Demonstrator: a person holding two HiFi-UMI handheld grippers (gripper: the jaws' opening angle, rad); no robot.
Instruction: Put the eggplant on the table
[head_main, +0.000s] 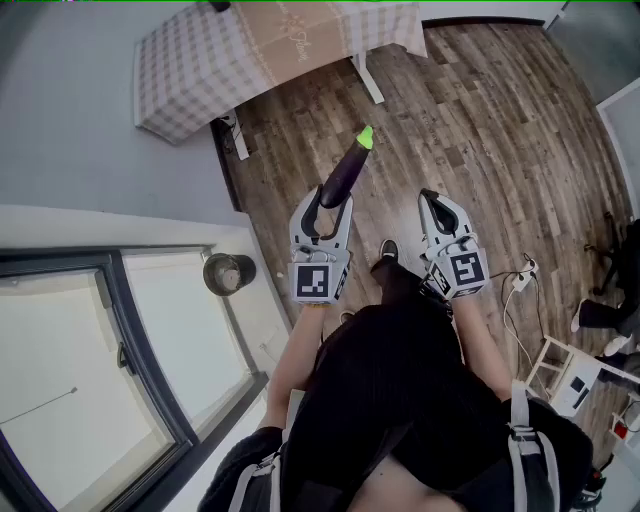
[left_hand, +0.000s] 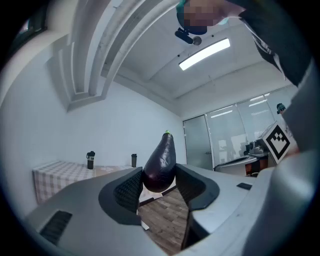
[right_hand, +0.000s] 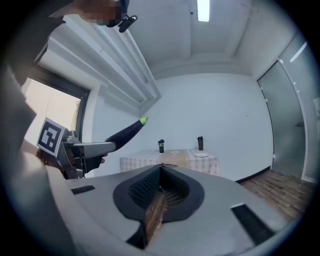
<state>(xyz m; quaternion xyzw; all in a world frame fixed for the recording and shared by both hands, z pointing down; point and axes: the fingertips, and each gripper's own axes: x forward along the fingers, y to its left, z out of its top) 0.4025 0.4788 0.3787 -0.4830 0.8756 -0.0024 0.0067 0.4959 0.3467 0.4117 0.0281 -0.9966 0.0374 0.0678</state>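
A dark purple eggplant (head_main: 345, 170) with a green stem tip sticks forward out of my left gripper (head_main: 322, 208), held above the wooden floor. In the left gripper view the eggplant (left_hand: 161, 163) is pinched at its fat end between both pads, tip pointing up and away. It also shows in the right gripper view as the eggplant (right_hand: 126, 131) at the left. My right gripper (head_main: 440, 215) is beside it, shut with nothing between its pads (right_hand: 150, 192). The table (head_main: 200, 55), covered with a checked cloth, stands ahead at the far side of the room.
Two dark bottles (right_hand: 161, 145) and a small plate stand on the table (right_hand: 170, 159). A round bin (head_main: 228, 273) sits by the wall at the left. Cables and a power strip (head_main: 522, 280) lie on the floor to the right, near white shelving (head_main: 570, 375). Glass doors (left_hand: 220, 140) line the far side.
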